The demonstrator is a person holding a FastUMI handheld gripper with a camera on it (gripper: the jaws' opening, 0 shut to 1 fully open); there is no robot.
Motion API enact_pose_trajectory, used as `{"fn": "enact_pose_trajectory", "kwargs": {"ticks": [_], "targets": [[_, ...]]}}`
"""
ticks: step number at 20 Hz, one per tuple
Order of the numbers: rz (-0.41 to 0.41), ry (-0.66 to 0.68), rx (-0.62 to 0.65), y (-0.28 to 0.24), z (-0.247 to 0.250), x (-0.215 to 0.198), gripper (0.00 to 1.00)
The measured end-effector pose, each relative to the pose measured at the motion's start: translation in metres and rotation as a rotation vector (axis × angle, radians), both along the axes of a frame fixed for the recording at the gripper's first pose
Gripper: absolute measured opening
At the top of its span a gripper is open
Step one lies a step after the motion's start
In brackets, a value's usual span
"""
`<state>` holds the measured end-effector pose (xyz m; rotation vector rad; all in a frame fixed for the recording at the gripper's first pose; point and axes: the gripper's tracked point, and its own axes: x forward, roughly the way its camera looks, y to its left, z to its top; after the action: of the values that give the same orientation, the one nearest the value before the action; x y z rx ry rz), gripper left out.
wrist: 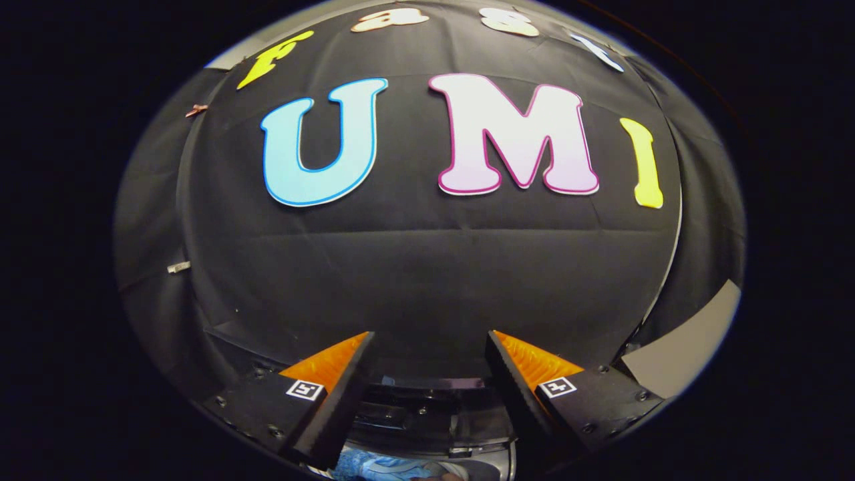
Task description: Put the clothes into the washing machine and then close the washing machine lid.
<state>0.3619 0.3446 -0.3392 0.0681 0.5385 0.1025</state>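
Your gripper (427, 374) sits nearest, its two wedge-shaped fingers (334, 394) spread wide with nothing between them, each with a ridged inner pad and a small square marker on its flat outer block. Take the washing machine (427, 414) as your landmark: a dark, hard, glossy rim of it curves just under and between the fingers, and a scrap of soft, crumpled blue cloth (374, 465) lies below that rim, close beneath the left finger. Whether that cloth is already in the drum or still outside it cannot be told from here, and the lid cannot be made out. Beyond the machine hangs the matte black cloth wall (427, 267), creased along a horizontal fold, with a pale flat panel (688, 347) off to the machine's right. The risk is your aim: the fingers point level at the wall, well above the cloth, so closing now would likely catch air. Tip down before you reach. Loose fabric may slip from a shallow pinch, or trail over the rim and keep the lid from seating.
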Motion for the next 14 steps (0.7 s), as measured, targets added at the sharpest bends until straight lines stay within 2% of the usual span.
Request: {"fn": "enact_pose_trajectory", "kwargs": {"ticks": [5, 14], "targets": [[0.017, 0.041, -0.011, -0.005, 0.000, -0.009, 1.00], [0.023, 0.108, -0.028, -0.009, 0.014, -0.079, 1.00]]}}
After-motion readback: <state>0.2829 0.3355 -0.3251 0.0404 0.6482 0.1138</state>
